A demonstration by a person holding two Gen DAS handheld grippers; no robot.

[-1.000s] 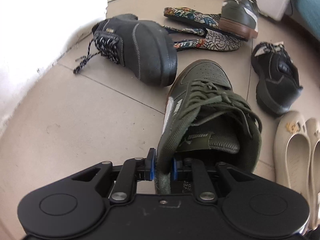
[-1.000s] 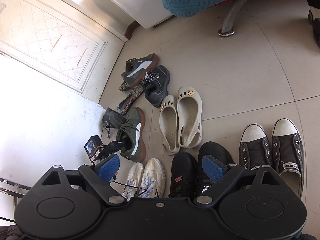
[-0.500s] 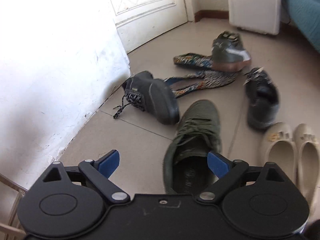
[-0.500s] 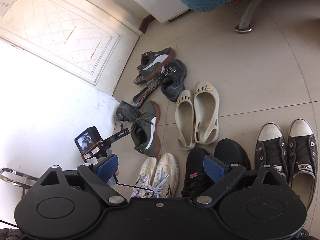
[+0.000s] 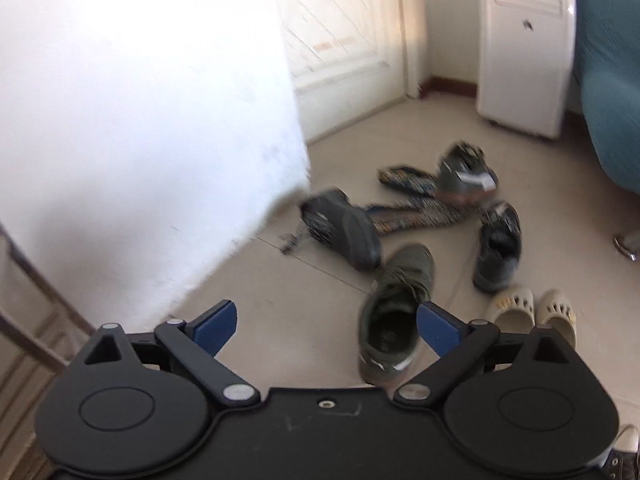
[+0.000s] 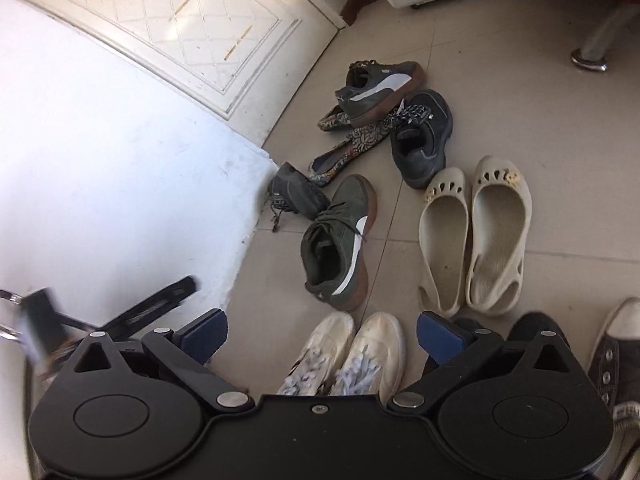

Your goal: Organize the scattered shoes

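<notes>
Left wrist view: left gripper [image 5: 326,326] hanging above the tiled floor [image 5: 280,292] with jaws spread wide after just opening, gripping nothing; olive green sneaker [image 5: 396,312] lying free on the floor below and between the blue pads [image 5: 216,326], heel toward the camera, touching neither pad. Beyond its toe, a dark grey lace-up shoe [image 5: 344,232] tipping on its side near the white wall corner [image 5: 200,140]; patterned flats [image 5: 416,208] lying crossed behind it, a second olive sneaker [image 5: 466,174] resting on them, another dark shoe [image 5: 498,248] just right; cream slip-ons [image 5: 534,310] paired at the right edge. White air cooler [image 5: 524,44] standing beside the door. Picture blurring slightly. Right wrist view: right gripper [image 6: 322,334] also gaping fully, jaws just having widened, clasping nothing, hovering over a pair of white lace-up sneakers [image 6: 352,354]. Olive green sneaker [image 6: 340,240] lying just beyond that pair, white stripe showing, dark grey shoe [image 6: 298,194] touching its toe. Cream slip-ons [image 6: 476,236] sitting side by side to the right; black shoes partly hiding behind the right finger; black canvas sneaker [image 6: 614,360] at the right edge.
</notes>
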